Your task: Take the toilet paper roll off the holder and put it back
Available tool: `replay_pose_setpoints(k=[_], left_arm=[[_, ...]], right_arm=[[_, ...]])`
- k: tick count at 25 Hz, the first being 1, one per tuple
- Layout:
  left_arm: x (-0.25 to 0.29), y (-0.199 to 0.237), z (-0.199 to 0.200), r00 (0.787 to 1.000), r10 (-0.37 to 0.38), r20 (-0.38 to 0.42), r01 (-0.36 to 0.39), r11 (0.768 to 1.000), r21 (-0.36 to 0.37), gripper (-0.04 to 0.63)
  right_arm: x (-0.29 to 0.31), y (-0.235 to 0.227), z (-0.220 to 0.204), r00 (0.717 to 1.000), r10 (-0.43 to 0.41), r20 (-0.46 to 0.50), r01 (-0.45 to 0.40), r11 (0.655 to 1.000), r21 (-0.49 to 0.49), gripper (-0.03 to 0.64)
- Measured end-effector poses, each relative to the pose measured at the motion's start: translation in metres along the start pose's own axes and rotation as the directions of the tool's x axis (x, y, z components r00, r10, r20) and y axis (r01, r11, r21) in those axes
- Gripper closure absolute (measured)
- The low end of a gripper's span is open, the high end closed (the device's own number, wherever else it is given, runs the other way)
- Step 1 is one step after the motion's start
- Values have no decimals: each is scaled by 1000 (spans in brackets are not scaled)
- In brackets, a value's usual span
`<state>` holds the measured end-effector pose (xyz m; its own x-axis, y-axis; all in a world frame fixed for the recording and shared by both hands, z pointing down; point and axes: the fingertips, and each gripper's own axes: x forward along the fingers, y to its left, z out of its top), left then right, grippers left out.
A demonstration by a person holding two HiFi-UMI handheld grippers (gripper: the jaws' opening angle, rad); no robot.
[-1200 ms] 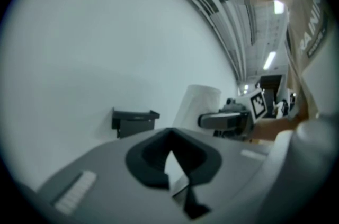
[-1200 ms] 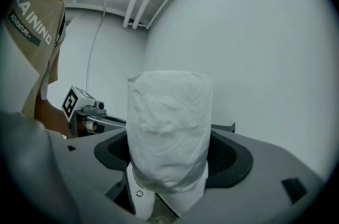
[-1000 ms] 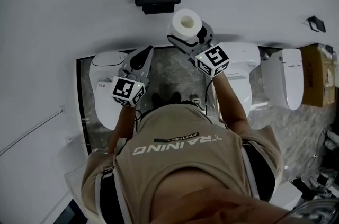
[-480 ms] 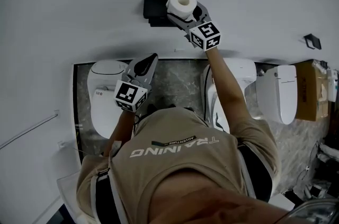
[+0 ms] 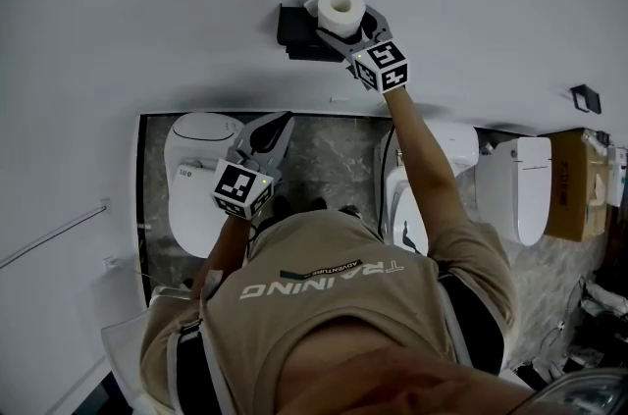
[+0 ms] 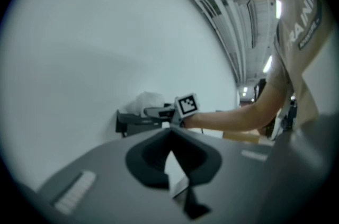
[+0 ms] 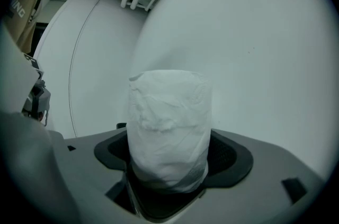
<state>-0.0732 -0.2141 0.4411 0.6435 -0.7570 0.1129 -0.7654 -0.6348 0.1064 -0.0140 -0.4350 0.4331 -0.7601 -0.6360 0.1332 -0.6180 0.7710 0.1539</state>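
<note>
White wall (image 5: 147,11) fills the upper half of the head view. A marble floor strip (image 5: 334,148) lies mid-frame, with toilets (image 5: 196,168) lined along it. Black holder (image 5: 299,30) is fixed to the wall, upper centre. Toilet paper roll (image 5: 339,8) is held right at the holder, clamped across its wrapped side by the right gripper (image 5: 348,28). Whether it is seated cannot be told. Roll is judged light, soft and crushable, with a loose outer sheet: it is best gripped mid-body with modest squeeze, core kept free for the holder. Left gripper (image 5: 275,124) is lowered mid-left, jaws closed together on nothing.
</note>
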Motion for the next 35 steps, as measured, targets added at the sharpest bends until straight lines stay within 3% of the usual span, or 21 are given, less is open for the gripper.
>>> replay_pose_setpoints(k=[4, 11, 17, 20, 25, 33, 34, 35], left_arm=[[6, 2, -4, 1000, -11, -15, 11, 1000, -2, 595], [0, -2, -4, 1000, -20, -14, 20, 1000, 2, 595], [-7, -8, -2, 998, -57, -1, 57, 998, 9, 595], [-14, -8, -1, 996, -84, 5, 84, 996, 18, 595], [-29, -8, -20, 992, -128, 6, 128, 992, -12, 595], [-55, -27, -46, 985, -174, -13, 173, 984, -30, 595], [-59, -32, -47, 985, -172, -11, 172, 985, -29, 595], [-62, -36, -47, 986, -167, -10, 167, 986, -26, 595]], right_arm=[[-1, -4, 1, 999, -13, 42, 11, 999, 43, 239], [-12, -9, -13, 998, -53, 24, 48, 984, 169, 238], [-40, 0, -16, 994, -105, 6, 104, 986, 132, 238], [-61, 9, -18, 988, -152, 12, 148, 976, 161, 238], [-102, 57, -29, 986, -164, -3, 162, 970, 181, 239], [-152, 159, -80, 995, -55, -88, 77, 959, 274, 247], [-161, 170, -83, 994, -57, -89, 80, 956, 283, 264], [-171, 180, -86, 994, -73, -86, 95, 953, 289, 339]])
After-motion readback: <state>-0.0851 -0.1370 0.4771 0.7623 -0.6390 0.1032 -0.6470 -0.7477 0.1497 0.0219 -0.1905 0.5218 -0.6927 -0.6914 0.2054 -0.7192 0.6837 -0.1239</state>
